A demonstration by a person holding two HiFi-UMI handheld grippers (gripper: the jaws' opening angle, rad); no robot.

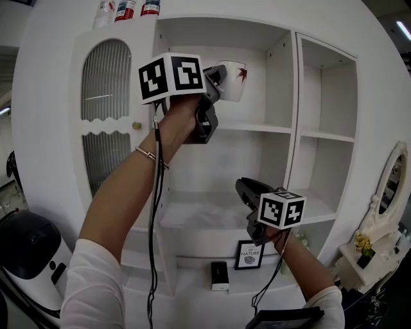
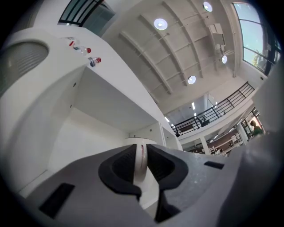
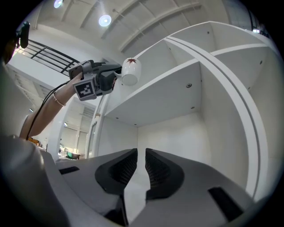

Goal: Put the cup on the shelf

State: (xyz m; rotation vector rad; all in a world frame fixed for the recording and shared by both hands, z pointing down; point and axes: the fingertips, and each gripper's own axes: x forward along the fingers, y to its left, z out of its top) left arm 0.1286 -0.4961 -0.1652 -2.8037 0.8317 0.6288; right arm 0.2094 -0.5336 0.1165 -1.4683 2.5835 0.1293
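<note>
That white cup (image 1: 234, 76) with the red leaf on it was up in the top middle compartment of the white shelf unit (image 1: 287, 128). It sat roughly upright and hung clear above the shelf board (image 1: 257, 127), so it wasn't resting on anything yet. Your left gripper (image 1: 217, 80) had it from the left side near the rim, and in the left gripper view its fingers (image 2: 120, 165) were pinching the thin cup wall between them. Your right gripper (image 1: 241, 187) was lower down, in front of the compartment under that board and well apart from the cup. Its fingers (image 3: 120, 170) were nearly together with just a slim gap and nothing between them. There was a thin bracelet (image 1: 151, 156) on your left wrist. Left of the open compartments was the ribbed-glass door (image 1: 106, 115), and a few bottles (image 1: 125, 8) stood on top of the unit. Way down on a low shelf there was a small framed sign (image 1: 249, 254) leaning at the back.
</note>
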